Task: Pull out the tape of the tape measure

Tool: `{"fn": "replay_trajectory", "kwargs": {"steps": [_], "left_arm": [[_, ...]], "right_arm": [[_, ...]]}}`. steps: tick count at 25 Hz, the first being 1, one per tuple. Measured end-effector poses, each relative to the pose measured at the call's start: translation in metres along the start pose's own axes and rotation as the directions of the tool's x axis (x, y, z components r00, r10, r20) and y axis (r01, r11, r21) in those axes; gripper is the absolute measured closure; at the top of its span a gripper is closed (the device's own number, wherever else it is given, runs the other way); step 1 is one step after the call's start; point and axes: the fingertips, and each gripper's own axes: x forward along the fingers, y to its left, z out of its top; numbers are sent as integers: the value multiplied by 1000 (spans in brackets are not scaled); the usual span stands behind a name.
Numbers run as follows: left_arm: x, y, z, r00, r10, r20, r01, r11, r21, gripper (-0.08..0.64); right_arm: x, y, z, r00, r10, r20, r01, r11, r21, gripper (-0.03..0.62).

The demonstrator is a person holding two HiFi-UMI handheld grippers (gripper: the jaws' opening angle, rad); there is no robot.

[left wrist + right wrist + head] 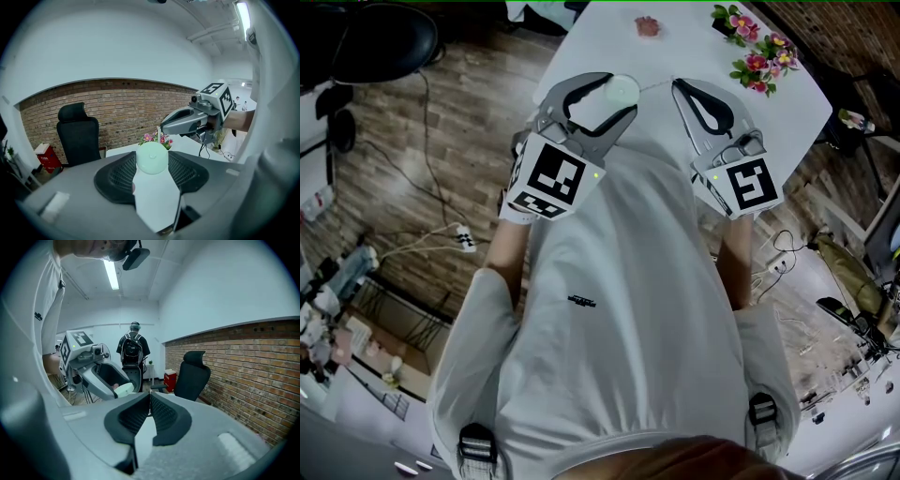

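Head view: over the near end of the white table [703,42], the left gripper [621,97] clamps its wide-spread jaws round the tape measure [624,90], a smooth pale-green disc, steadying it, I'd say, so the right gripper [677,85], jaws pinched together on the thin tape [657,85], can draw it out. Left gripper view: the disc sits between ribbed black pads [117,176]. Right gripper view: the pads meet on a mere sliver

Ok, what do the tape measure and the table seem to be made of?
The tape measure looks like smooth matt plastic, pale mint with an even moulded dome. The table shows a flat, uniform white top, probably laminate or painted board.
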Motion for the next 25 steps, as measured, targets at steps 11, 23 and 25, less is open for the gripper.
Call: {"fn": "replay_trajectory", "kwargs": {"steps": [11,23,25], "left_arm": [[2,-3,1,1000,-6,-2,6,1000,-3,327],[3,-4,-1,1000,-8,-13,8,1000,-7,327],[5,-5,-1,1000,-13,-13,13,1000,-7,327]], "right_arm": [[-22,-38,-4,993,-115,6,114,993,30,584],[-47,-72,-14,979,-203,1,203,978,57,584],[-48,-73,-15,978,-207,-1,207,976,62,584]]}}
